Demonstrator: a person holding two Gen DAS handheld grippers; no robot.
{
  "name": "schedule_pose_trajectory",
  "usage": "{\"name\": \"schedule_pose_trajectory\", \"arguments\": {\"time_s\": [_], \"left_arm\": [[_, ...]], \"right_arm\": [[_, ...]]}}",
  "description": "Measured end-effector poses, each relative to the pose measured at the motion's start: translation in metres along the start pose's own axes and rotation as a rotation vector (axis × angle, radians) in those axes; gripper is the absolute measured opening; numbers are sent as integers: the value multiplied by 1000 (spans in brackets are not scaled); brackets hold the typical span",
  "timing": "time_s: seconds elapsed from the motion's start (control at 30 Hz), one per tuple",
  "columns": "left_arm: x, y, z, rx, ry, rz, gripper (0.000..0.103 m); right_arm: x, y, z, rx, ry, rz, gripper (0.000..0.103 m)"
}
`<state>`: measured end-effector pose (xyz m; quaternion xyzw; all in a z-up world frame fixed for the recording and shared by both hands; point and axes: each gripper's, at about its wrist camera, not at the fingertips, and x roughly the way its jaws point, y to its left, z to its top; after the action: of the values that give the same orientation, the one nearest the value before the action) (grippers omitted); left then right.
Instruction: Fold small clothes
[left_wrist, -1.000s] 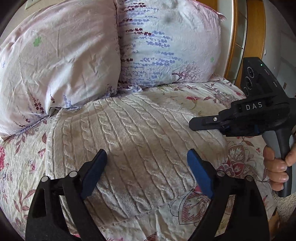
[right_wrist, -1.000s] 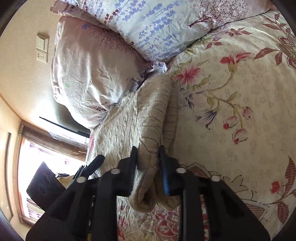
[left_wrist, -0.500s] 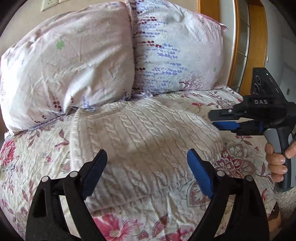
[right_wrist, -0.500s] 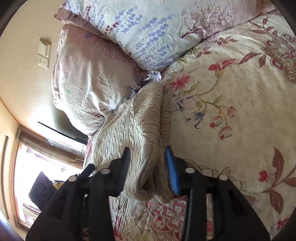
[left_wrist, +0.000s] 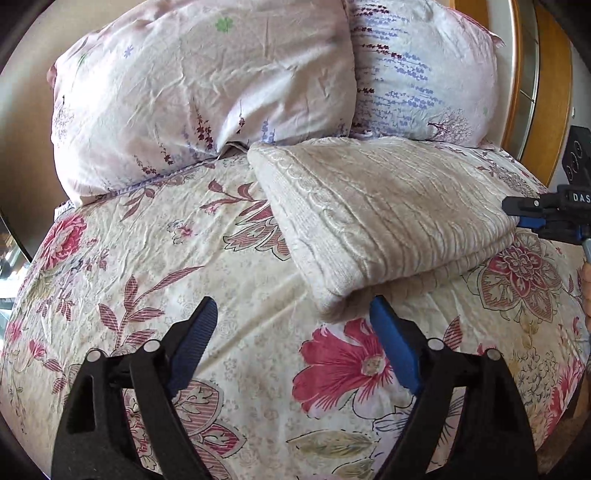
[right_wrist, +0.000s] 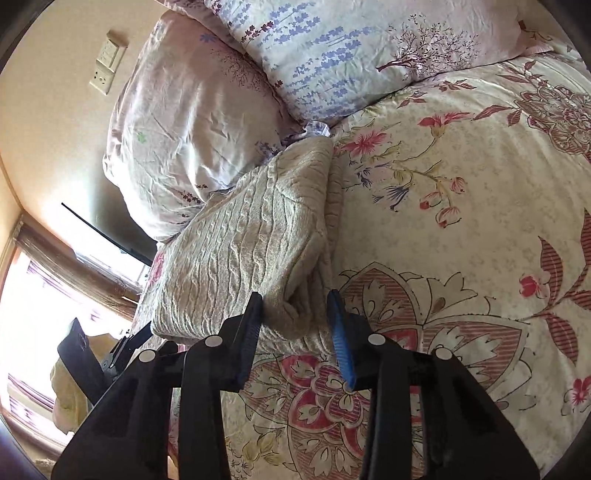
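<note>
Closing on the folded cream knit sweater (right_wrist: 258, 236) at frame centre, your right gripper (right_wrist: 295, 325) straddles its near corner, pads not yet pressing. Pinch only the top layer and the fold peels open; drag it and the floral bedspread (right_wrist: 461, 221) bunches. Your left gripper (left_wrist: 291, 343), lower centre, narrows its wide-apart jaws over bare bedspread with nothing between them (the sweater's edge lies just beside its right-hand pad). Two pillows (left_wrist: 207, 85), upper frame, crowd the sweater's far edge.
</note>
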<state>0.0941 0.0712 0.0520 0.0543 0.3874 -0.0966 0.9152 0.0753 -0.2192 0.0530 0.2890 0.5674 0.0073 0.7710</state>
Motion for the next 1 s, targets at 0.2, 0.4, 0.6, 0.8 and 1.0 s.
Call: {"name": "schedule_pose_trajectory", "arguments": {"time_s": [0.2, 0.4, 0.6, 0.8, 1.0], "left_arm": [[16, 33, 2, -192, 81, -19, 77], [14, 22, 5, -161, 88, 45, 78], [-62, -18, 13, -56, -207, -2, 90], [-27, -61, 39, -54, -167, -128, 86], [3, -71, 38, -60, -94, -80, 73]], "right_arm": [[10, 3, -9, -9, 22, -112, 34], [6, 22, -17, -107, -21, -214, 38], [-35, 52, -15, -228, -207, -158, 38], [-4, 68, -14, -306, -129, -181, 38], [4, 68, -17, -324, -112, -200, 38]]}}
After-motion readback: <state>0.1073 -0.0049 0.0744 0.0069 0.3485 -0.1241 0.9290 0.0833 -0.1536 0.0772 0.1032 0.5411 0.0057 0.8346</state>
